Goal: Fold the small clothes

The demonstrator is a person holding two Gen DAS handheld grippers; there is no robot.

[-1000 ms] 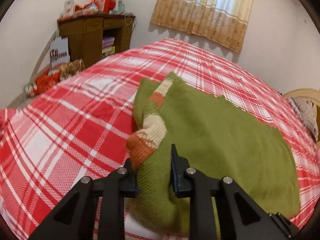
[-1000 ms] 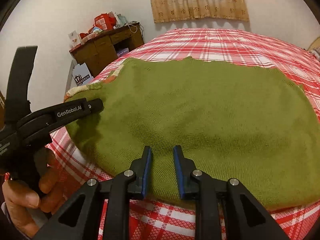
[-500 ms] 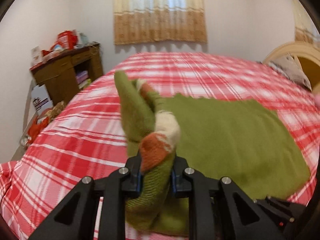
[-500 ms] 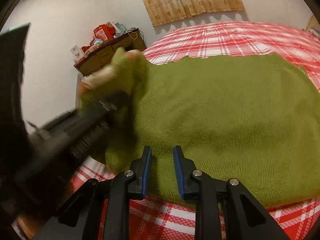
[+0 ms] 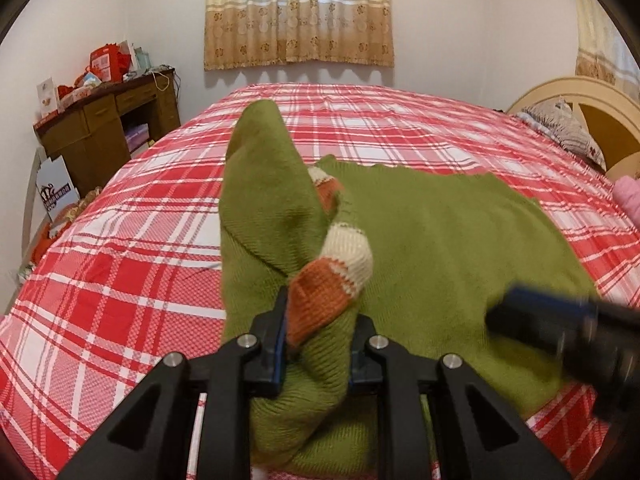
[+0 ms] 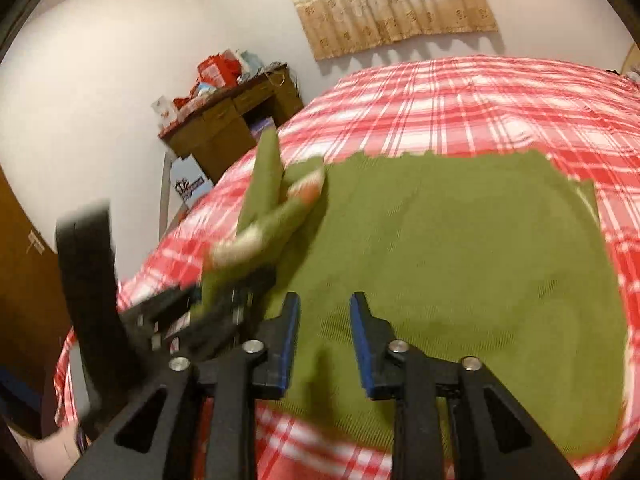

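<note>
A small green knitted sweater (image 5: 452, 232) (image 6: 472, 256) lies spread on a bed with a red and white plaid cover (image 5: 120, 248) (image 6: 460, 96). My left gripper (image 5: 318, 332) is shut on the sweater's left side, lifting a green sleeve with a cream and orange cuff (image 5: 340, 268) that stands up in a peak. In the right wrist view the left gripper (image 6: 224, 300) shows blurred at the left, holding that raised sleeve (image 6: 268, 184). My right gripper (image 6: 324, 332) hangs above the sweater's near edge; its jaws are opening and nothing is between them.
A brown wooden desk (image 5: 104, 128) (image 6: 228, 120) piled with red boxes stands by the left wall, a white carton (image 5: 56, 188) beside it. A curtain (image 5: 298, 12) hangs on the far wall. A headboard (image 5: 592, 108), a pillow (image 5: 560, 132) and something pink (image 5: 628, 200) are at the right.
The left gripper lifted the sleeve off the bed and rolled level. The right gripper let go of the sweater's near edge, spread its jaws and rose above it.
</note>
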